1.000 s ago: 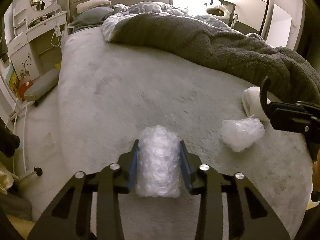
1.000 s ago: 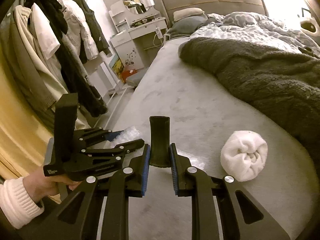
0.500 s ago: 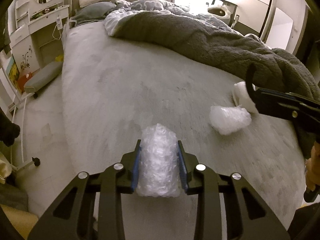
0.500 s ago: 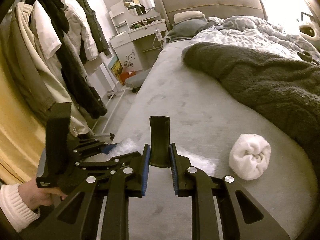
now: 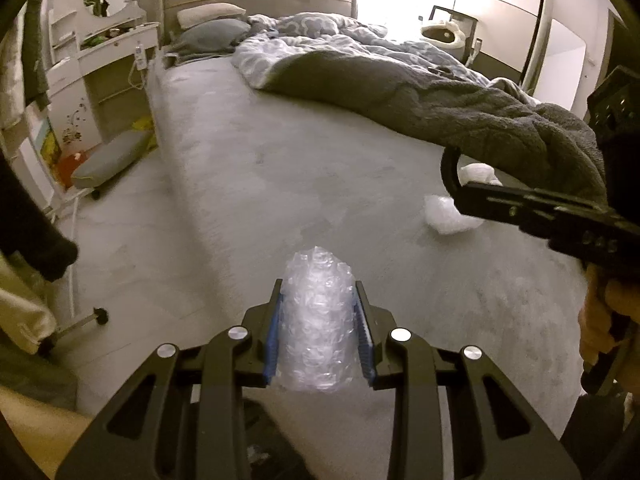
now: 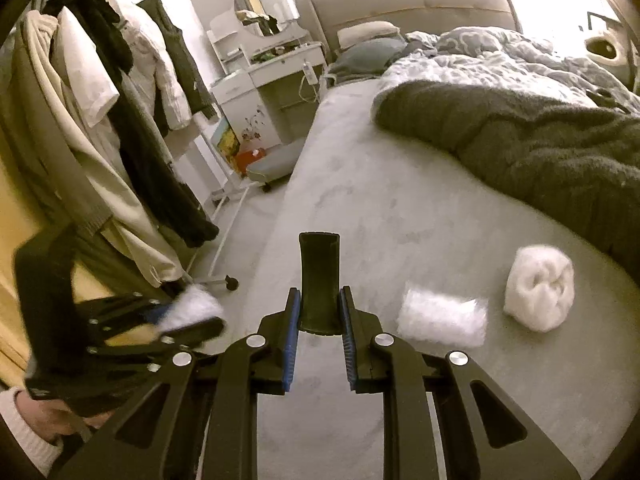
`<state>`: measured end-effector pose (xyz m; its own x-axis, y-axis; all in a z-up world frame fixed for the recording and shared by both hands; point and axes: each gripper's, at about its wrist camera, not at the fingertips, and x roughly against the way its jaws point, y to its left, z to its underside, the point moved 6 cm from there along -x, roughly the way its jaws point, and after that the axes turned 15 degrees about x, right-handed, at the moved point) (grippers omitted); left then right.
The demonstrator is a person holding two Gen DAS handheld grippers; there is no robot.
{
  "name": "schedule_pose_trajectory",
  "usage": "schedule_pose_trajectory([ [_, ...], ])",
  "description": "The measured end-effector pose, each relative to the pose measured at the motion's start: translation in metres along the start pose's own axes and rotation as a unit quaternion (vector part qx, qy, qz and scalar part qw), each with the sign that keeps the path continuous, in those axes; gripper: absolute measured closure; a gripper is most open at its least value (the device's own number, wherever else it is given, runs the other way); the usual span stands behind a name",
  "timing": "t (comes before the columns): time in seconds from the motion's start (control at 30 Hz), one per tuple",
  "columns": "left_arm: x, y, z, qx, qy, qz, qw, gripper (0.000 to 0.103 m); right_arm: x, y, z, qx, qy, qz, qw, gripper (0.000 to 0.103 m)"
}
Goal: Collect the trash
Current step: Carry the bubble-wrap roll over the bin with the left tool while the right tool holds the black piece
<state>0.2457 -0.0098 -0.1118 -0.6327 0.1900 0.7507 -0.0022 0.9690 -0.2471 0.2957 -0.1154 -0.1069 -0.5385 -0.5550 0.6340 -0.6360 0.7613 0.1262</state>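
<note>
The left claw (image 5: 318, 328) pinches a bubble-wrap wad (image 5: 318, 320) above the bed's (image 5: 280, 168) left edge. The right claw (image 6: 319, 320) grips a black curved strip (image 6: 319, 280). Carry both level; a plastic scrap (image 6: 442, 318) remains near the foot edge.

1. Clear, bubbled bubble wrap wad (image 5: 318, 320) between blue pads (image 5: 272, 340) of black left gripper (image 5: 319, 312).
2. Curved black piece (image 6: 319, 284) in black right gripper (image 6: 319, 312), also blue-padded.
3. White crumpled plastic (image 6: 442, 318), white rolled cloth (image 6: 538, 290).
4. Pale grey bed sheet (image 5: 280, 168); dark grey fuzzy blanket (image 5: 460, 108); grey-and-white patterned duvet (image 5: 320, 36).
5. White dresser (image 6: 276, 80) with dark floral decals.
</note>
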Motion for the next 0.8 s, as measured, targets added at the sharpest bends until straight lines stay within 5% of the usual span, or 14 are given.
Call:
schedule_pose_trajectory([
  [0.4, -0.001, 0.070, 0.046, 0.047, 0.049, -0.044, 0.9967, 0.069, 0.010, 0.054, 0.030, -0.011, 0.012, -0.001, 1.000, 0.083],
  [0.8, -0.018, 0.132, 0.122, 0.083, 0.151, -0.101, 0.9799, 0.069, 0.001, 0.122, 0.058, 0.010, 0.047, -0.016, 0.999, 0.083],
])
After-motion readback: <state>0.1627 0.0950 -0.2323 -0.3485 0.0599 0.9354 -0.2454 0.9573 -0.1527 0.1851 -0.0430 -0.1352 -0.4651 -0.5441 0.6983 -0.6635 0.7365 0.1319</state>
